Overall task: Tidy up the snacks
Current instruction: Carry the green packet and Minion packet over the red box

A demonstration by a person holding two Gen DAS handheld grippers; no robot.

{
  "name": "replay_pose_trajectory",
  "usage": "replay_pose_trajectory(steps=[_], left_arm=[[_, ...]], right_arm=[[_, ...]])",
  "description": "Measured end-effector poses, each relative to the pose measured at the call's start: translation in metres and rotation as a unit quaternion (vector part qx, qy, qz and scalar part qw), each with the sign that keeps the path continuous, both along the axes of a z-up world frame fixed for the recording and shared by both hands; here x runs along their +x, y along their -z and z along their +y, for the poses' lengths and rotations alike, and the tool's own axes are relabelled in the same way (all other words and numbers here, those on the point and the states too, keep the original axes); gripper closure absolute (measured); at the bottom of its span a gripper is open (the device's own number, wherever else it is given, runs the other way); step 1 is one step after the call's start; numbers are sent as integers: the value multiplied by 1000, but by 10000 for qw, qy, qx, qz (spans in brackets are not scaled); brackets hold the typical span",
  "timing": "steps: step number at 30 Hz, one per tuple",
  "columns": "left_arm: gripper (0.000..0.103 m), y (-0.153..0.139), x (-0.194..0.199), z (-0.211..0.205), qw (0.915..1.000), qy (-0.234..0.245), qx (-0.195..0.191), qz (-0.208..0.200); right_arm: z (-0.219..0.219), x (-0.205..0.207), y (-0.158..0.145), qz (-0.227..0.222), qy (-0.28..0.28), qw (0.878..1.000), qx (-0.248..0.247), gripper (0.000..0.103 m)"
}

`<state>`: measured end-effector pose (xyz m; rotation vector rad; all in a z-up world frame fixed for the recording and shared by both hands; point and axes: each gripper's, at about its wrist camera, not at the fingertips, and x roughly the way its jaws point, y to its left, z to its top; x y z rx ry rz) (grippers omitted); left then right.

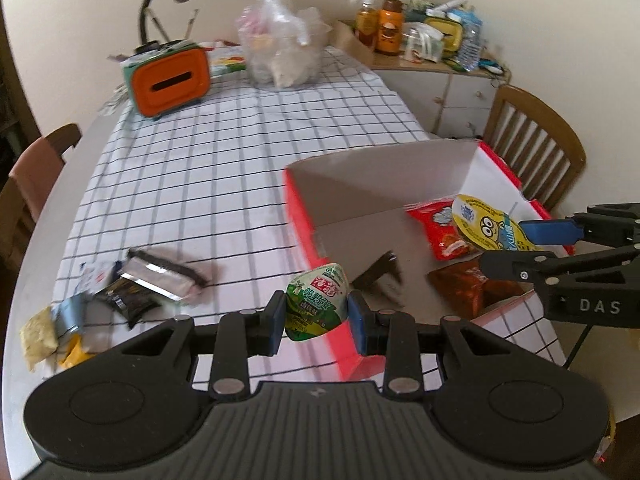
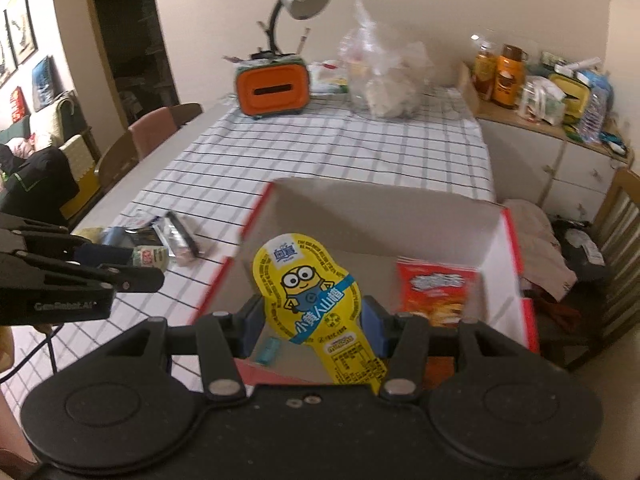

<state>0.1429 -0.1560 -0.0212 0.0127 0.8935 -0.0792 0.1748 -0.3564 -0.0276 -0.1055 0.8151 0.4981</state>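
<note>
Snacks: both grippers loaded, box next

Snacks in hand on both sides. Our left gripper (image 1: 317,312) is clamped on a green packet (image 1: 317,306), hanging over the box's (image 1: 304,216) near-left corner; box interior lies ahead and right. Right gripper (image 2: 313,320) pinches a yellow cartoon packet (image 2: 310,296) across its waist, long axis upright, wide end pointing away, already over the box and nearer the drop. Loose packets (image 1: 160,276) wait by the table's (image 1: 48,208) left edge.

Green packet (image 1: 316,304), yellow packet (image 2: 316,304) — aloft
</note>
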Motion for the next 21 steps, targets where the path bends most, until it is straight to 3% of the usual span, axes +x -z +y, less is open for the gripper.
replay_pose_trajectory(steps=[9, 21], left_arm=[[71, 13, 34, -52, 9990, 304, 194, 254], [71, 36, 84, -89, 9956, 329, 513, 715]], right_arm=[[-42, 31, 8, 202, 264, 9994, -103, 52], [-41, 85, 30, 479, 112, 9973, -545, 52]])
